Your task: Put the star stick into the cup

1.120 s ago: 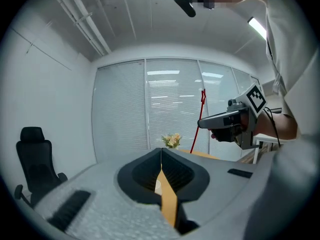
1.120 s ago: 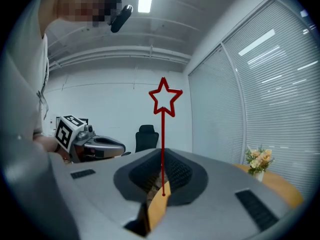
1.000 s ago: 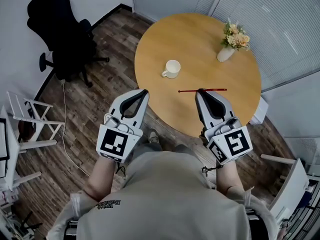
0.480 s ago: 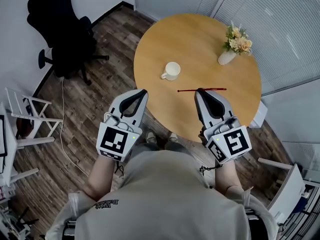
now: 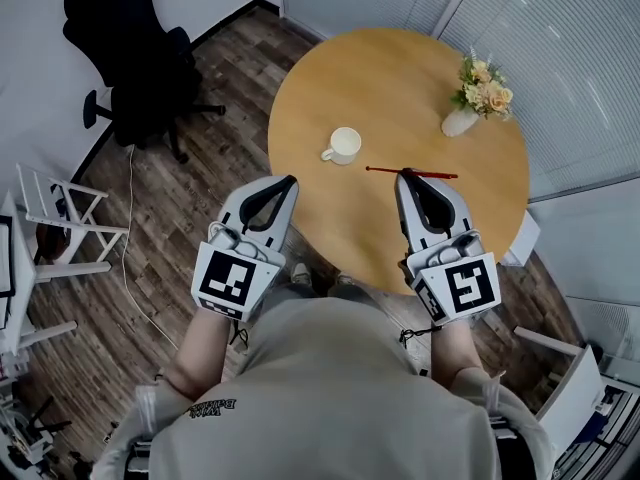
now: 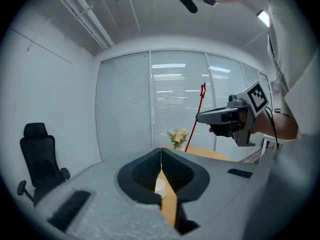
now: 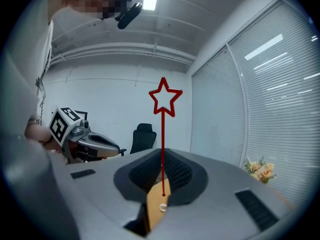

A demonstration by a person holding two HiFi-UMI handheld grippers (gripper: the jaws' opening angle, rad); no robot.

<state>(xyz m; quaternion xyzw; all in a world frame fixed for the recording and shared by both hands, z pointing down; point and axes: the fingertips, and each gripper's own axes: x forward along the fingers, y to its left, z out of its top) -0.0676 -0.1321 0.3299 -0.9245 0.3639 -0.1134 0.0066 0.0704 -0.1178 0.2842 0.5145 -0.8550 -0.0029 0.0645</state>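
The right gripper (image 5: pixel 405 176) is clamped on the one star stick (image 5: pixel 385 170), held above the table (image 5: pixel 400 78), likely so it can travel left to the single cup (image 5: pixel 344 145); the left gripper (image 5: pixel 290 181), jaws together on nothing, hangs near; one vase (image 5: pixel 462 121) stands far right.

left gripper (image 5: pixel 287 181): jaws together, empty | right gripper (image 5: pixel 405 176): jaws clamped on star stick (image 5: pixel 437 175) | both pointing forward
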